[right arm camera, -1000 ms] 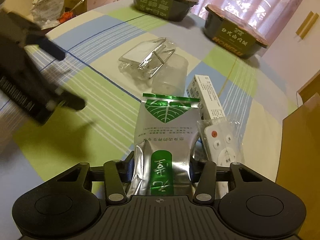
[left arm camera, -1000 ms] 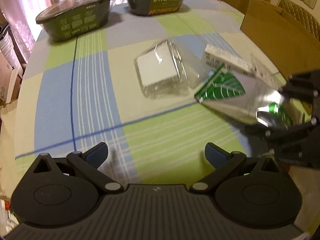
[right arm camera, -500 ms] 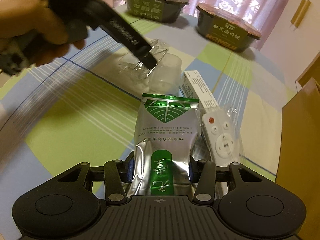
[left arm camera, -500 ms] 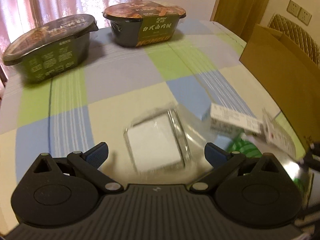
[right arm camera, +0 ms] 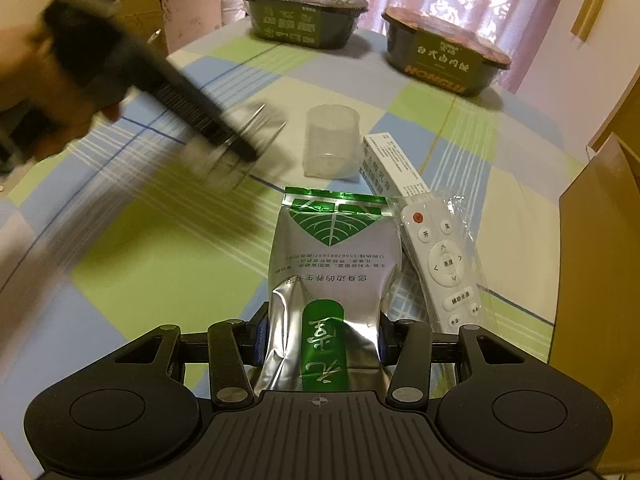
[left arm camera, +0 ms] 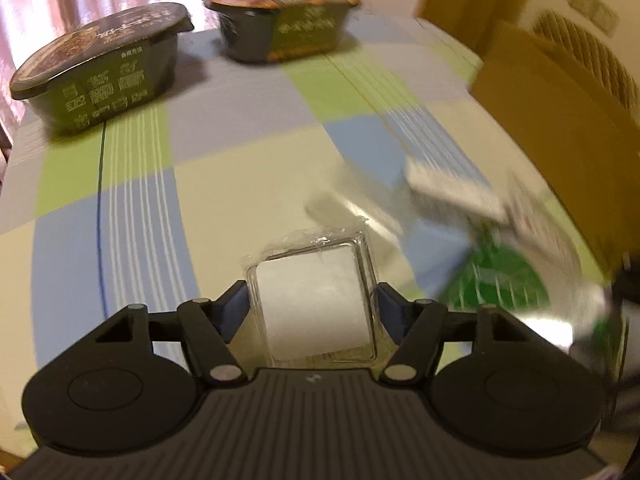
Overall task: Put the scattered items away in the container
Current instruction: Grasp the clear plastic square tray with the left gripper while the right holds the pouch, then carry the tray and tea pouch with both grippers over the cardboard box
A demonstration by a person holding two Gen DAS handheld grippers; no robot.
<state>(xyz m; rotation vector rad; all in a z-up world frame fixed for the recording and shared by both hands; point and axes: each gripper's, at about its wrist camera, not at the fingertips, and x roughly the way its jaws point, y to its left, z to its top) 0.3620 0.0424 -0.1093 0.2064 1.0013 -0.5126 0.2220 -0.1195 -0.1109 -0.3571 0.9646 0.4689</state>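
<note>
jaws grip blurred clear packet (left arm camera: pixel 316 300), silver pouch (right arm camera: pixel 332 276).

Two dark lidded food bowls stand at the far edge of the table (right arm camera: pixel 460 120), one on the left (right arm camera: pixel 304 20) and one on the right (right arm camera: pixel 444 56). Single items: one clear plastic cup (right arm camera: pixel 330 146), one white carton (right arm camera: pixel 394 168), one bagged remote control (right arm camera: pixel 442 258), one silver-green foil pouch (right arm camera: pixel 334 268), one clear packet with a white square (left arm camera: pixel 314 300). One cardboard box (right arm camera: pixel 600 256) stands at the right edge.
</note>
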